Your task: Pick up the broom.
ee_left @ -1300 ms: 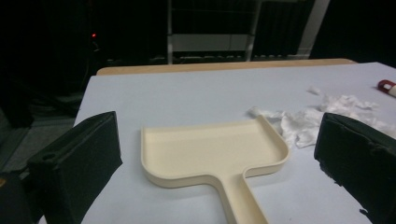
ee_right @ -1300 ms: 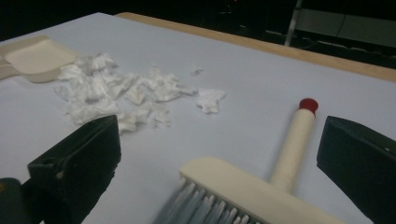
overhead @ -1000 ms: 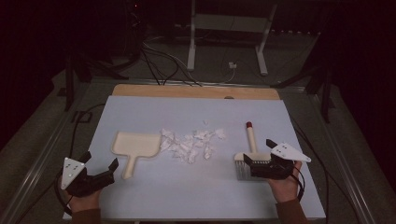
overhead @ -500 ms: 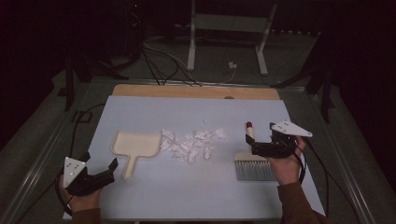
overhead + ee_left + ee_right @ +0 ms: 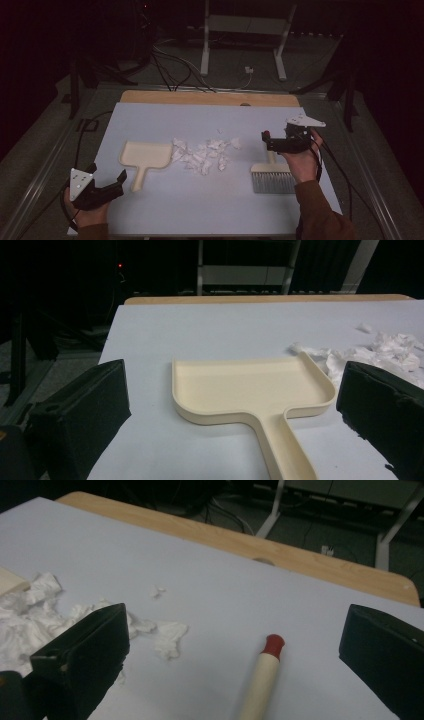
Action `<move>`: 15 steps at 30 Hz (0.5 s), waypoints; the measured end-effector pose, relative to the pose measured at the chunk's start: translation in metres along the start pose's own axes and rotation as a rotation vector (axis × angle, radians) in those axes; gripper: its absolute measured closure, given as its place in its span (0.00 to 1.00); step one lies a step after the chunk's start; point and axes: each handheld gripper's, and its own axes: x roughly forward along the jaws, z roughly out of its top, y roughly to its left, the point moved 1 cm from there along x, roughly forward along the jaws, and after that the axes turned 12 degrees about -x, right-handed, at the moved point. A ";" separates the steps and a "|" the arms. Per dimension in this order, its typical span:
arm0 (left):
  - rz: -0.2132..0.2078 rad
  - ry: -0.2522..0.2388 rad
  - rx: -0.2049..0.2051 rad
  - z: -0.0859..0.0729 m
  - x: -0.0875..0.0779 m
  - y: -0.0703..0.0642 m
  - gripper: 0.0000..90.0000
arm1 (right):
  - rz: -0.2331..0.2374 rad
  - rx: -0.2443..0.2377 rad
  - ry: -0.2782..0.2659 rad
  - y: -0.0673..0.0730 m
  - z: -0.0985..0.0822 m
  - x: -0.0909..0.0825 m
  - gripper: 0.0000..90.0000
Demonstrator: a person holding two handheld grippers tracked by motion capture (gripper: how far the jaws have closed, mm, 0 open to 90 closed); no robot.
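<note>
A cream dustpan (image 5: 145, 156) lies flat at the mat's left, handle toward me. Crumpled white paper scraps (image 5: 205, 154) are strewn beside its right edge. To the right lies a hand brush (image 5: 272, 181), bristles near me, with its wooden handle ending in a red tip (image 5: 266, 134). My right gripper (image 5: 272, 141) hovers open over that handle end; in the right gripper view (image 5: 235, 645) the red tip (image 5: 274, 643) sits between the wide jaws. My left gripper (image 5: 107, 176) is open just short of the dustpan handle. In the left gripper view (image 5: 232, 405) the dustpan (image 5: 250, 385) lies ahead.
A pale blue mat (image 5: 210, 120) covers the table, with a wooden strip (image 5: 210, 98) along its far edge. Behind the table are a metal stand (image 5: 245, 30) and cables on the dark floor. Scraps (image 5: 50, 605) lie left of the brush handle.
My right gripper has moved away from me, from over the bristles up along the handle to its red tip. The left gripper has barely shifted.
</note>
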 end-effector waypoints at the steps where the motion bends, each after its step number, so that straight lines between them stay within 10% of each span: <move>1: 0.002 0.001 0.000 0.000 0.000 0.000 0.01 | 0.001 0.004 0.010 -0.001 0.000 0.003 0.00; 15: 0.021 0.000 0.016 0.000 -0.001 -0.001 0.01 | -0.004 0.050 0.087 -0.019 -0.003 0.039 0.00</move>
